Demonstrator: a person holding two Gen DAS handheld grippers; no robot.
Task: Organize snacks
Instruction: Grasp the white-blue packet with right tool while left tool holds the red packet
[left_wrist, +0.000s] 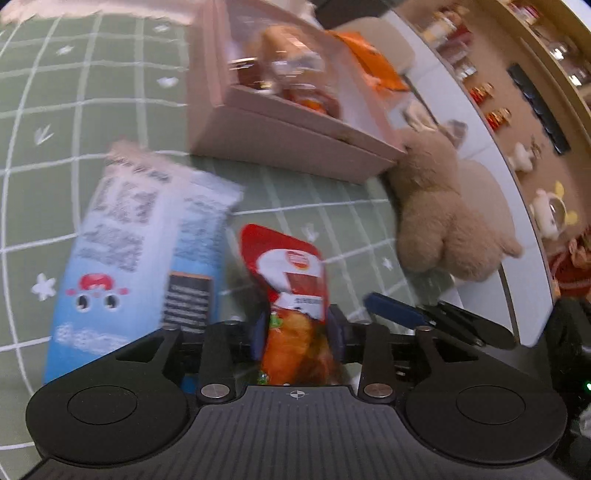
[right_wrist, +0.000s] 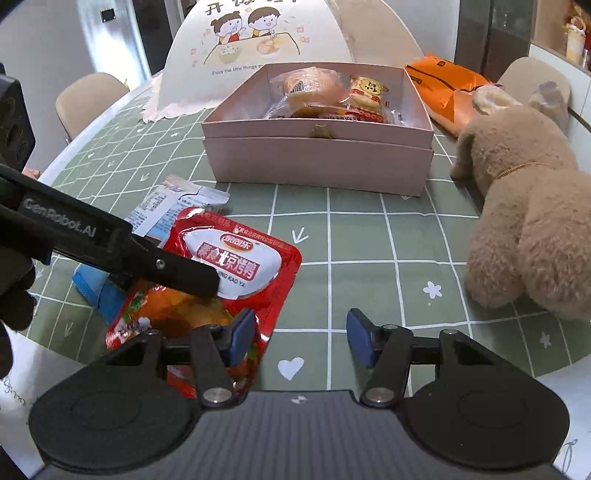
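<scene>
My left gripper (left_wrist: 297, 330) is shut on a red snack packet (left_wrist: 291, 273) and holds it just above the green checked tablecloth; the packet also shows in the right wrist view (right_wrist: 236, 266), with the left gripper's arm (right_wrist: 110, 240) across it. A light blue snack packet (left_wrist: 144, 240) lies to its left on the cloth. The pink box (right_wrist: 317, 162) stands open further back and holds several wrapped snacks (right_wrist: 325, 96). My right gripper (right_wrist: 301, 336) is open and empty, low over the cloth, to the right of the red packet.
A tan plush toy (right_wrist: 528, 229) lies to the right of the box. An orange bag (right_wrist: 447, 88) sits behind the box on the right. The box lid (right_wrist: 255, 48) stands upright behind it. Chairs stand around the table's far edge.
</scene>
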